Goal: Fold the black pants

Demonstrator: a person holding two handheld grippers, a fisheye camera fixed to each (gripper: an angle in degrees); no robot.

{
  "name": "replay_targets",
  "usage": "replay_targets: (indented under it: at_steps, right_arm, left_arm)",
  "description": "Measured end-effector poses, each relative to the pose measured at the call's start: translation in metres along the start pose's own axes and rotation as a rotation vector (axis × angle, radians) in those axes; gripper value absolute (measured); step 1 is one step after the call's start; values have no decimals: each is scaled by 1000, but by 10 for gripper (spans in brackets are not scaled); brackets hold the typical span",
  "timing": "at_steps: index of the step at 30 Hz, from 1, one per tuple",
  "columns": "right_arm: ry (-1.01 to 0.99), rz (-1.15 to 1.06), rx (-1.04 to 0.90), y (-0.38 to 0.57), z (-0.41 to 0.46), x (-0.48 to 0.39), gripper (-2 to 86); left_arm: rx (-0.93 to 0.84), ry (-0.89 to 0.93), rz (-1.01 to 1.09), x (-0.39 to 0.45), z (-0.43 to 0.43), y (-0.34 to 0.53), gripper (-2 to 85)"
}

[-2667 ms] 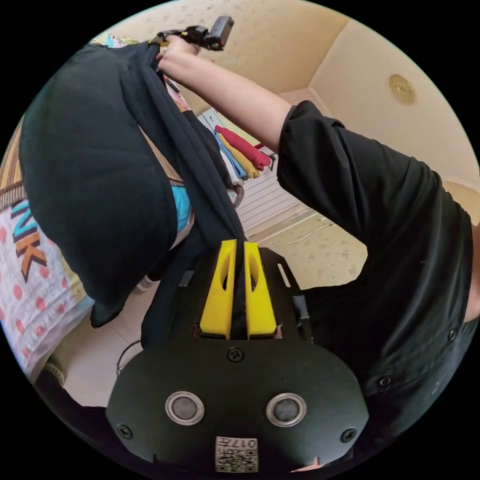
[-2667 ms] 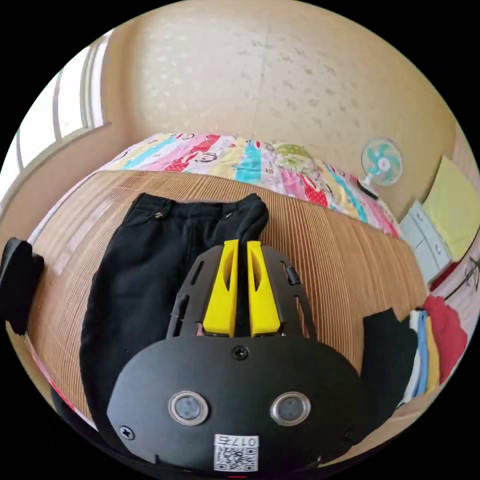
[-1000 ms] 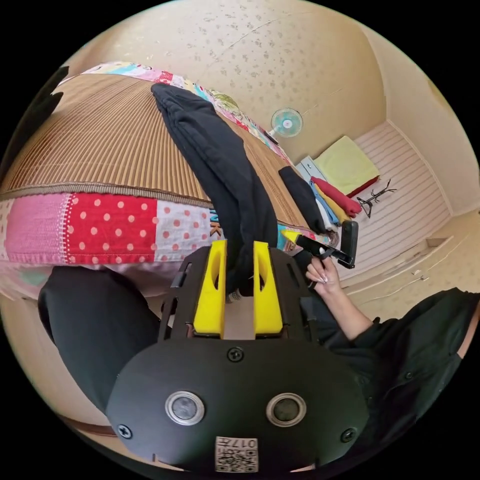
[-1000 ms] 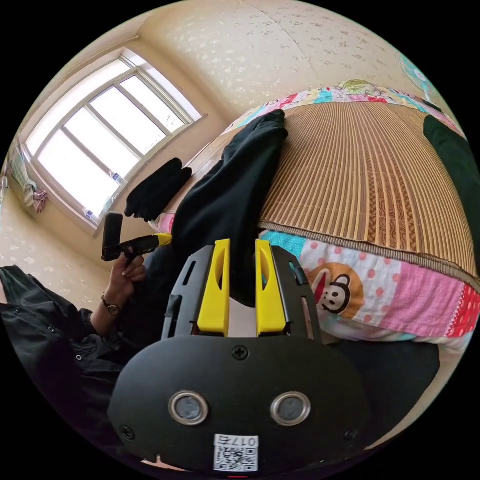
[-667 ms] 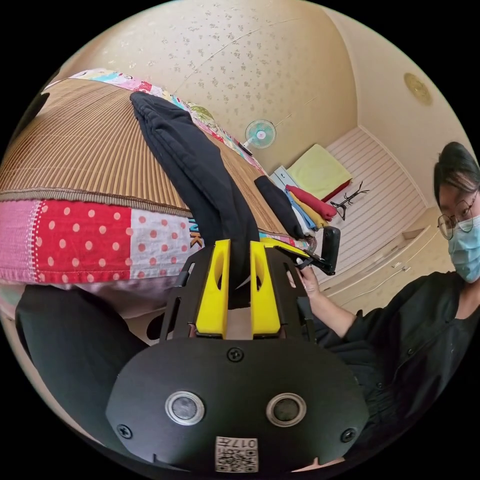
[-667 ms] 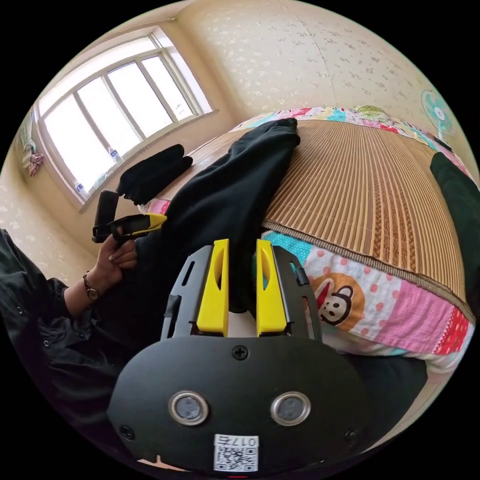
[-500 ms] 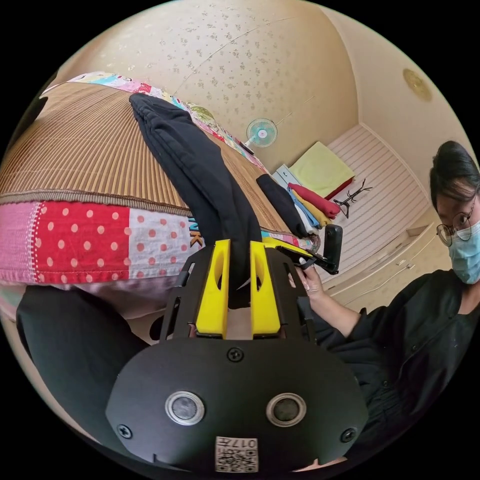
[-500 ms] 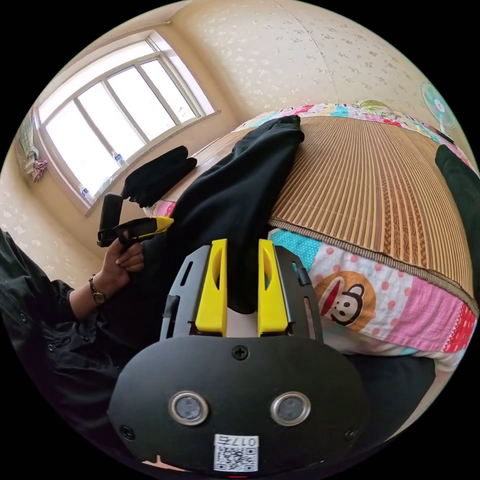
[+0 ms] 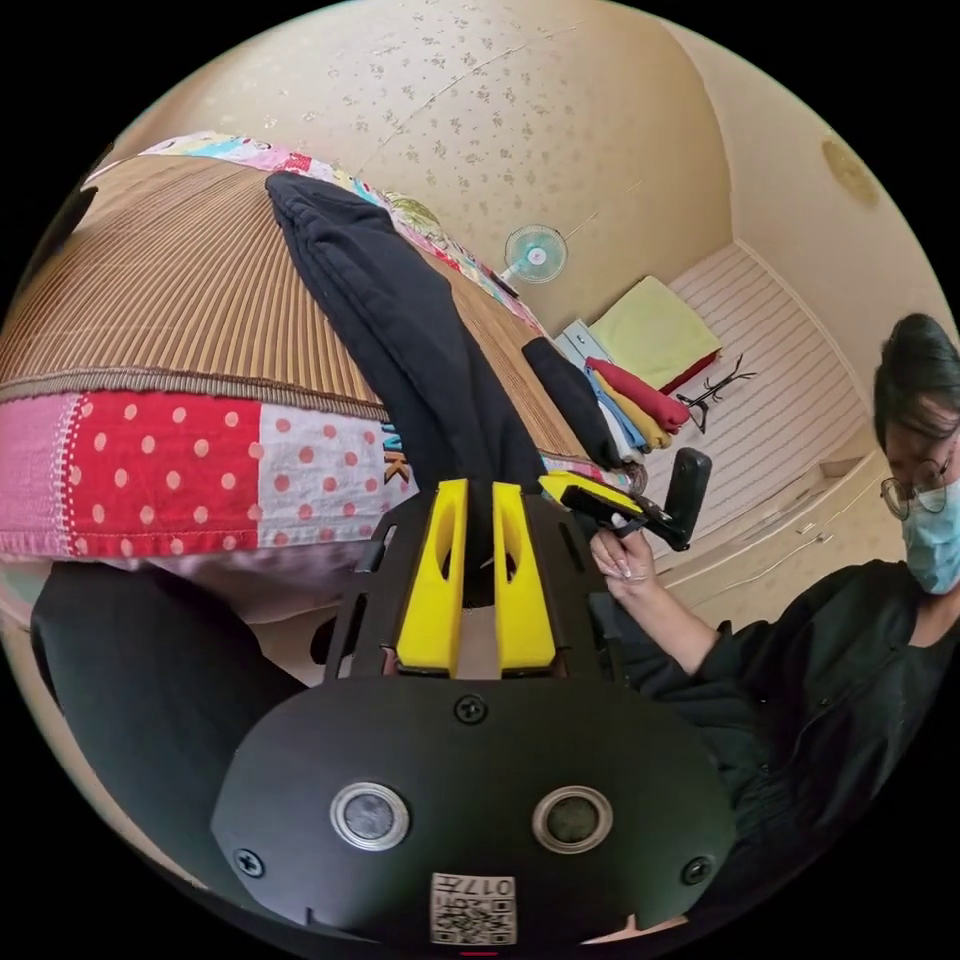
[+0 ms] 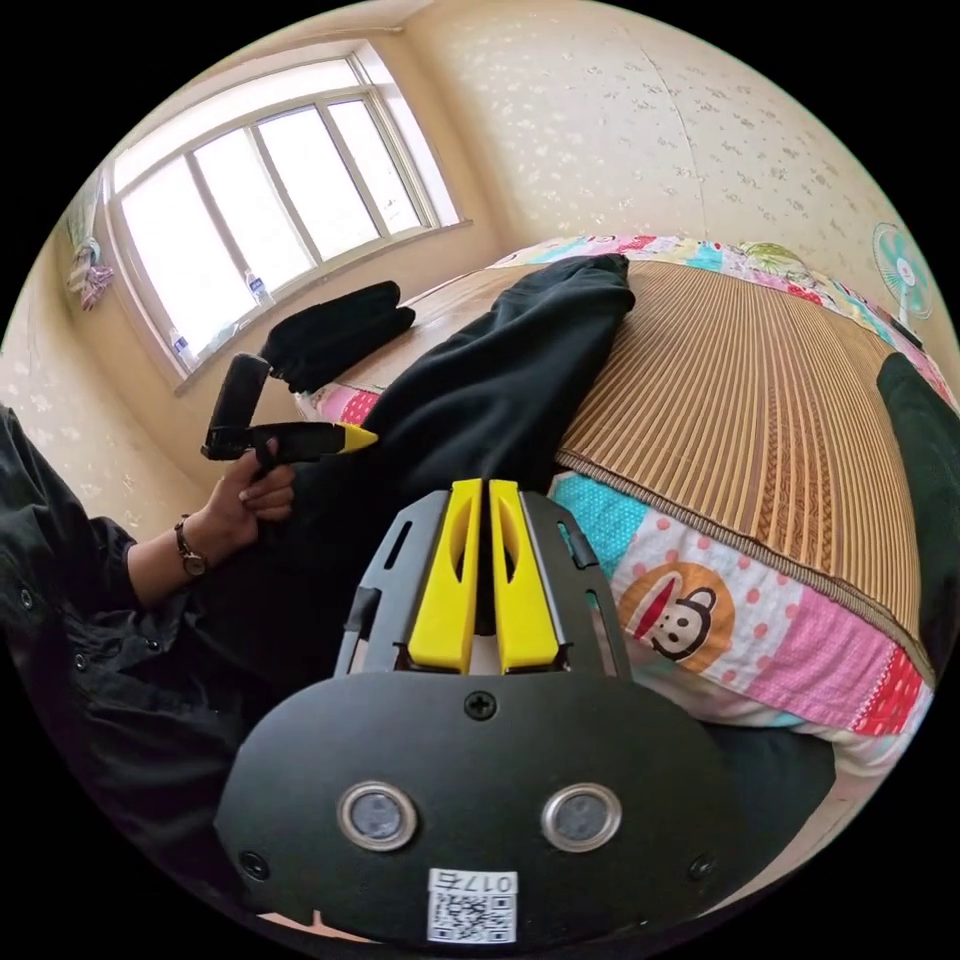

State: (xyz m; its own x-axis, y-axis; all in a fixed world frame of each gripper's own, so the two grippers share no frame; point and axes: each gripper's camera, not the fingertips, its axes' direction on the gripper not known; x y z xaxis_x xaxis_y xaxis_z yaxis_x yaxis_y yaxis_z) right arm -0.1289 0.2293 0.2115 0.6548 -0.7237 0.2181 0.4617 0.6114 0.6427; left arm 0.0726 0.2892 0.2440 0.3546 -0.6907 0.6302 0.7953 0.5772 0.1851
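Black pants (image 9: 400, 330) drape from the striped mat (image 9: 180, 290) at upper left, off the bed edge, into both grippers. The left gripper (image 9: 468, 500) has its jaws closed narrow on a leg end; the right gripper (image 10: 478, 500) is clamped on the other (image 10: 480, 400), mid-frame.

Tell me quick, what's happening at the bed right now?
A person is folding the black pants, which lie lengthwise on the woven mat with the leg ends hanging over the bed's edge. The left gripper and right gripper are each closed on that hanging cloth. Folded clothes sit stacked further along.
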Motion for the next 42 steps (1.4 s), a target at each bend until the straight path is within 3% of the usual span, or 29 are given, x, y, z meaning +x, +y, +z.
replay_targets:
  at_steps: [3, 5, 8, 12, 15, 20, 25, 30, 42]
  right_arm:
    - [-198, 89, 142, 8, -29, 32, 16]
    - [-286, 147, 169, 13, -37, 53, 16]
    - [-166, 231, -10, 5, -19, 66, 15]
    - [19, 22, -52, -8, -12, 28, 19]
    - [75, 8, -53, -7, -12, 26, 28]
    - [-65, 152, 52, -5, -25, 65, 60]
    - [-80, 236, 4, -6, -12, 91, 87]
    - [-41, 163, -23, -12, -3, 87, 93]
    - [-329, 238, -46, -12, 19, 141, 89]
  left_arm:
    - [14, 107, 43, -1, -7, -2, 42]
    - [-48, 57, 14, -4, 1, -5, 41]
    - [-217, -182, -27, 0, 31, -10, 41]
    - [-225, -301, 83, 20, 37, -15, 40]
    - [-186, -266, 42, 13, 28, -17, 46]
    - [-20, -173, -32, -5, -2, -18, 91]
    - [-110, -175, -81, -15, 14, -29, 158]
    - [-240, -172, -72, -18, 39, -39, 133]
    - [-226, -145, -117, -31, 36, -54, 112]
